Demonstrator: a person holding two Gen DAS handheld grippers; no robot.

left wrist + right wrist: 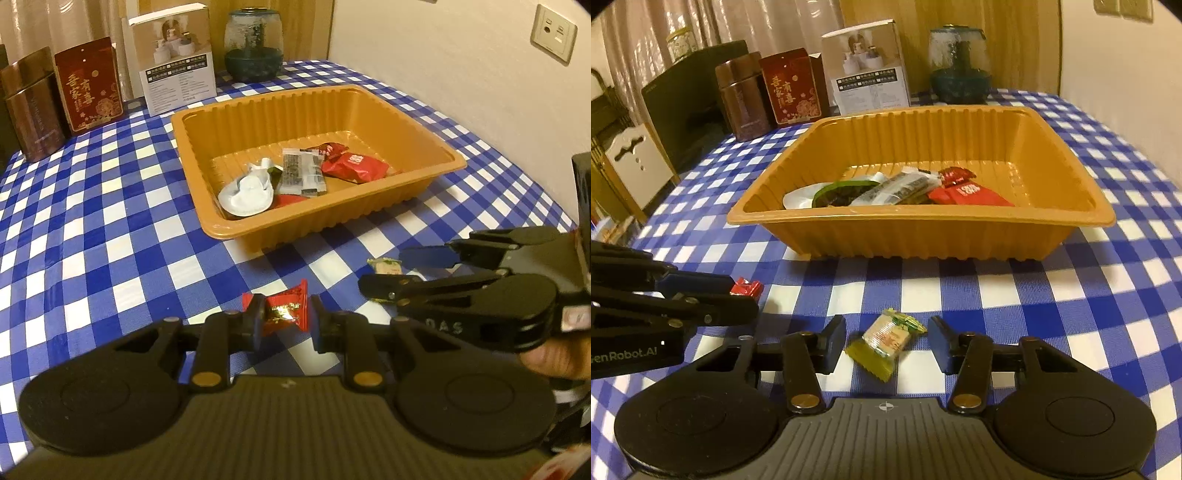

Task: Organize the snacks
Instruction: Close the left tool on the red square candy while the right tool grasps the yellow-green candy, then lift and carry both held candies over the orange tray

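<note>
Just above the blue-checked cloth, my left gripper (284,317) is shut on a small red wrapped candy (282,312). The right wrist view shows the same candy (748,287) at the tips of the left gripper (742,295). My right gripper (888,343) is open, with a green and yellow wrapped candy (886,339) lying on the cloth between its fingers; there are gaps on both sides. An orange plastic tray (923,236) stands behind. It holds a white packet (247,192), a dark clear-wrapped bar (301,173) and red packets (354,168).
Along the table's back edge stand a brown tin (31,107), a red box (90,88), a white carton (177,59) and a glass jar (255,44). A wall with a socket (554,33) closes the right side. A chair (635,162) stands off the left.
</note>
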